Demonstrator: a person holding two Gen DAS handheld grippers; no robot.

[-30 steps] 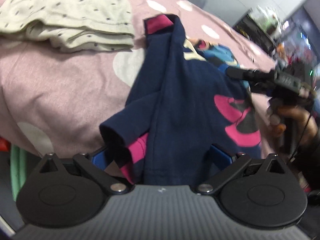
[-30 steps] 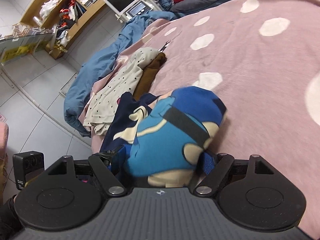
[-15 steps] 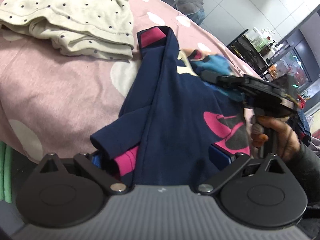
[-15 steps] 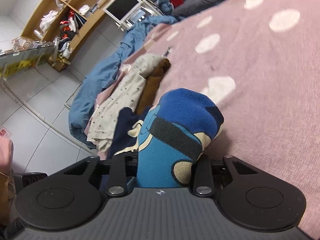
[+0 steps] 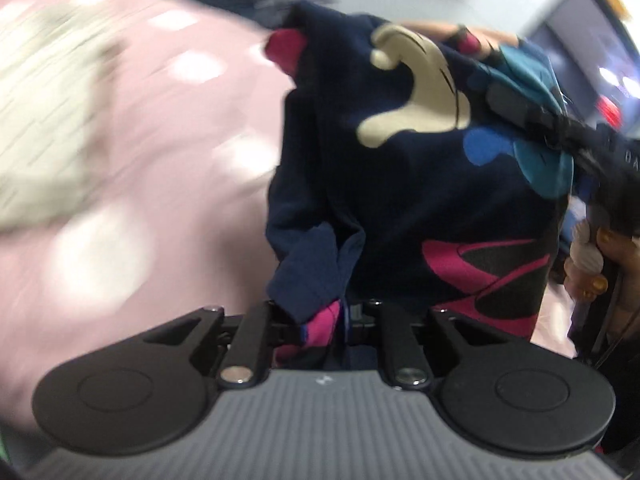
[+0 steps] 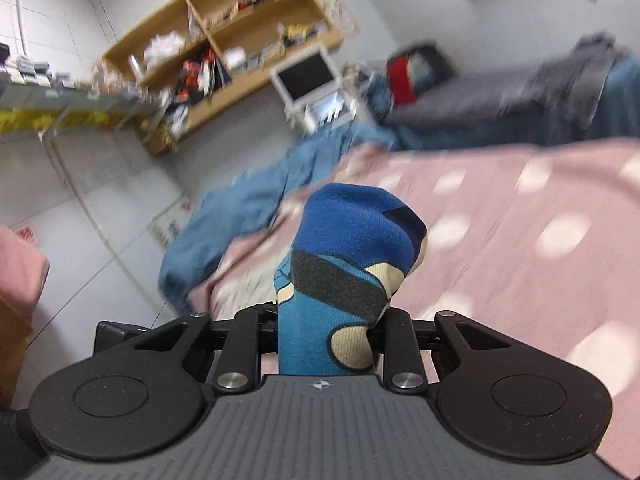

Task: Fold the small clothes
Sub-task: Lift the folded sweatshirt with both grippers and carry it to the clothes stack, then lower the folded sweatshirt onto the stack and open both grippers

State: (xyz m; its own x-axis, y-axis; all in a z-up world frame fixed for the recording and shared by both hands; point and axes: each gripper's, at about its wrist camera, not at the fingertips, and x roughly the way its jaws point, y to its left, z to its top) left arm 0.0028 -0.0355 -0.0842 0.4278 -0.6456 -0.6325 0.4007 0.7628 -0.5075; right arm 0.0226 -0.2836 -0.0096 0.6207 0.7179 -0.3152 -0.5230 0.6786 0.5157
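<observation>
Your left gripper [image 5: 340, 320] and right gripper [image 6: 324, 324] just clamped down on the navy printed garment [image 5: 408, 184], now hoisted off the pink spotted bedspread [image 6: 520, 248]. It lay flat before. Wooden shelves [image 6: 224, 40] behind.

Bare pink bedspread [image 6: 520, 280] rightward

- Left wrist camera rides just behind the left gripper [image 5: 340, 320], looking forward and down along its fingers, very close on the navy garment [image 5: 400, 184] filling mid-frame.
- Beyond, blurred, the pink spotted bedspread [image 5: 140, 160]; at right edge, the right gripper [image 5: 560, 128] and a hand [image 5: 592, 264].
- Right wrist camera sits behind its own gripper [image 6: 328, 328], facing nearly level across the bed toward the wooden shelves [image 6: 240, 40] and monitor [image 6: 306, 76].
- Both views share the garment and bedspread.
</observation>
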